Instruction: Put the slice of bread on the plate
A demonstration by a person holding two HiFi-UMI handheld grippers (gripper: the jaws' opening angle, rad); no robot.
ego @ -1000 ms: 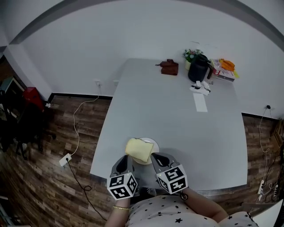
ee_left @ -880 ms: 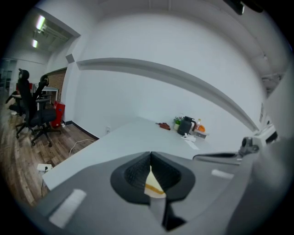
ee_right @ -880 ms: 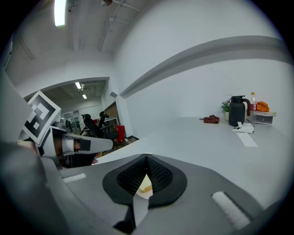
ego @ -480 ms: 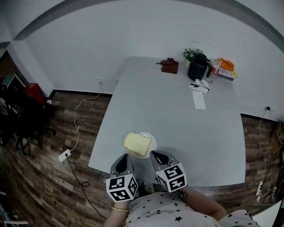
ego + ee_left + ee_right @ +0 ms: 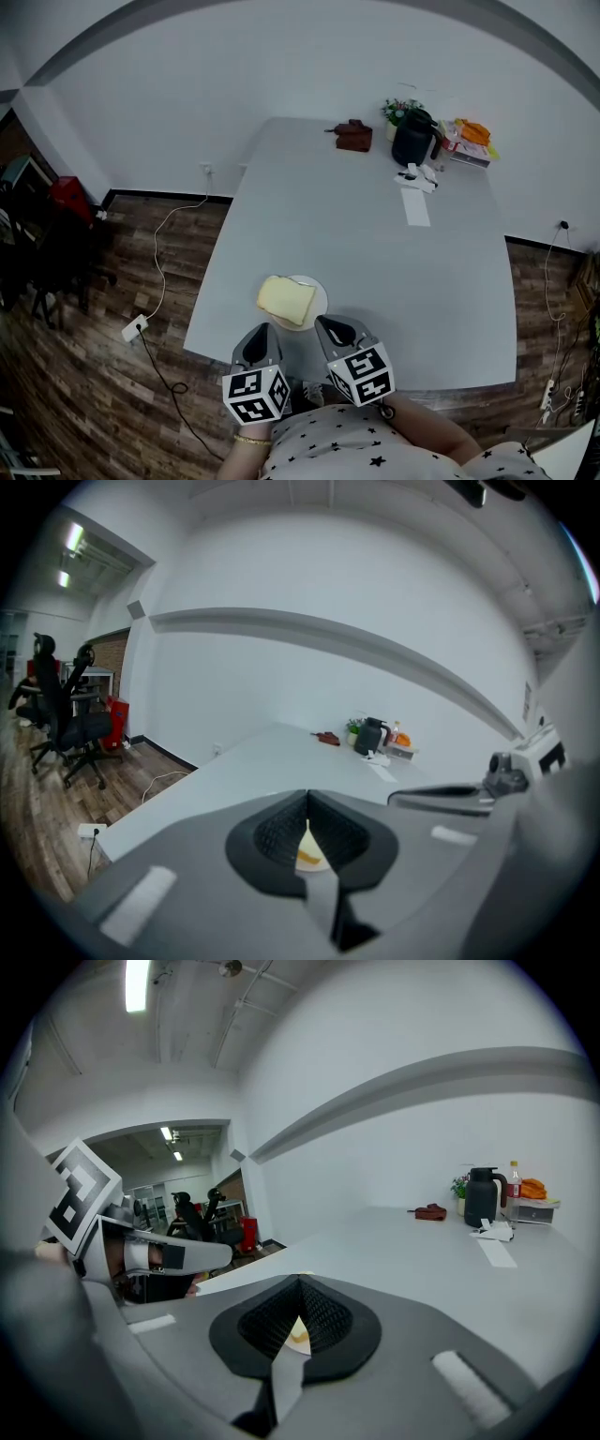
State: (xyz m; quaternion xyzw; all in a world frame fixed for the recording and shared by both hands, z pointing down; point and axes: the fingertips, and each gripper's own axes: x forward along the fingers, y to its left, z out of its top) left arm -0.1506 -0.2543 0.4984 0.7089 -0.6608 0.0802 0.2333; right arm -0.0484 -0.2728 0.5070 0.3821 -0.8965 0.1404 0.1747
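Shut tight and empty at the left gripper (image 5: 260, 335), jaws pressed together; likewise at the right gripper (image 5: 335, 330). Just beyond both tips, lying flat on the round white plate (image 5: 322, 292): pale yellow, squarish slice of bread (image 5: 287, 299), covering the plate's left part, near the grey table's (image 5: 375, 253) front edge.

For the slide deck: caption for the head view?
Bread slice on white plate near table edge; left gripper and right gripper empty, jaws shut.
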